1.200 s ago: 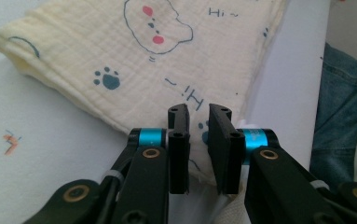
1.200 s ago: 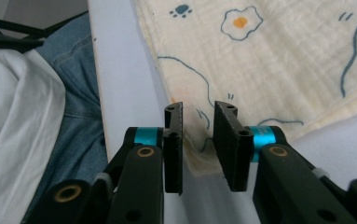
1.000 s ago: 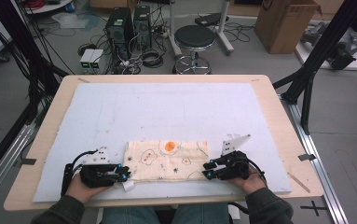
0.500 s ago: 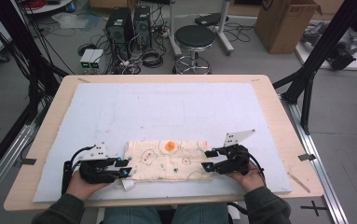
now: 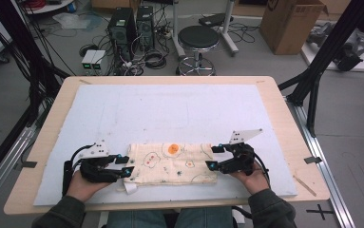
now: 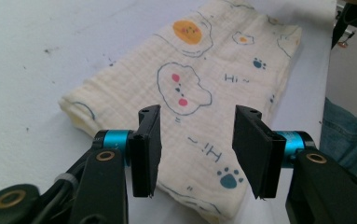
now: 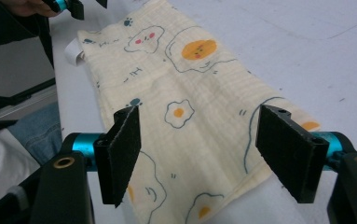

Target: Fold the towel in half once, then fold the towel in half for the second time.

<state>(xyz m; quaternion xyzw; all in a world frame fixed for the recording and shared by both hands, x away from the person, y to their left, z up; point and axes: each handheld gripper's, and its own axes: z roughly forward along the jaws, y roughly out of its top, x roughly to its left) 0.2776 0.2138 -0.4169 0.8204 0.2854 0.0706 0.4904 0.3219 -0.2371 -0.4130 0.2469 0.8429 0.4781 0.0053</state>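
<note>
A folded cream cloth [image 5: 172, 163] printed with fried eggs and paw marks lies flat near the table's front edge. My left gripper [image 5: 125, 165] sits at its left end, open, with the cloth [image 6: 213, 56] below and beyond the jaws [image 6: 198, 112] and nothing held. At the cloth's right end is my right gripper [image 5: 214, 156], jaws wide open [image 7: 200, 112] over the cloth [image 7: 199, 79], holding nothing. The left gripper [image 7: 69, 5] also shows at the far end in the right gripper view.
A pale blue mat [image 5: 170, 114] covers the wooden table [image 5: 293, 123]. A white tag [image 5: 130, 187] sticks out at the cloth's front left corner. A thin stick [image 5: 304, 185] lies at the right front. Stool [image 5: 197, 40], computers and a cardboard box stand beyond the table.
Both grippers have shifted slightly away from the person at the cloth's ends, and the right one has tipped up a little. The cloth lies as before.
</note>
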